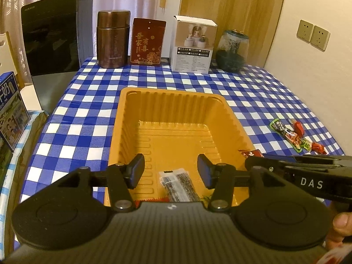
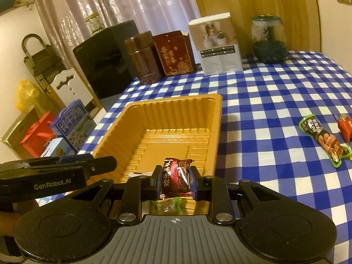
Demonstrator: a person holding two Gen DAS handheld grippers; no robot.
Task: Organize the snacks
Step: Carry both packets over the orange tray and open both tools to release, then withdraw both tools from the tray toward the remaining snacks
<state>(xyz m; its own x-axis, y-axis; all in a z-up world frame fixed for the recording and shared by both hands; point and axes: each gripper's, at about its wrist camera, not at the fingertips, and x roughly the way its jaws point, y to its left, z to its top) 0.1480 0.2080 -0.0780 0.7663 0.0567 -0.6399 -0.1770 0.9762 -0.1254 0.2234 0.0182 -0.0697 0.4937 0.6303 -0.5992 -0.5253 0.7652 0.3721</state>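
the right gripper pinches a dark red foil snack packet over the near edge of the ribbed orange plastic tray, probably to drop it in, while the left gripper hangs spread over a clear-wrapped snack lying there.

The right gripper carries "DAS"; the left gripper carries "GenRobot.AI". The red bag shows "吾家有喜"; the red snack packet shows "欢乐喜礼".
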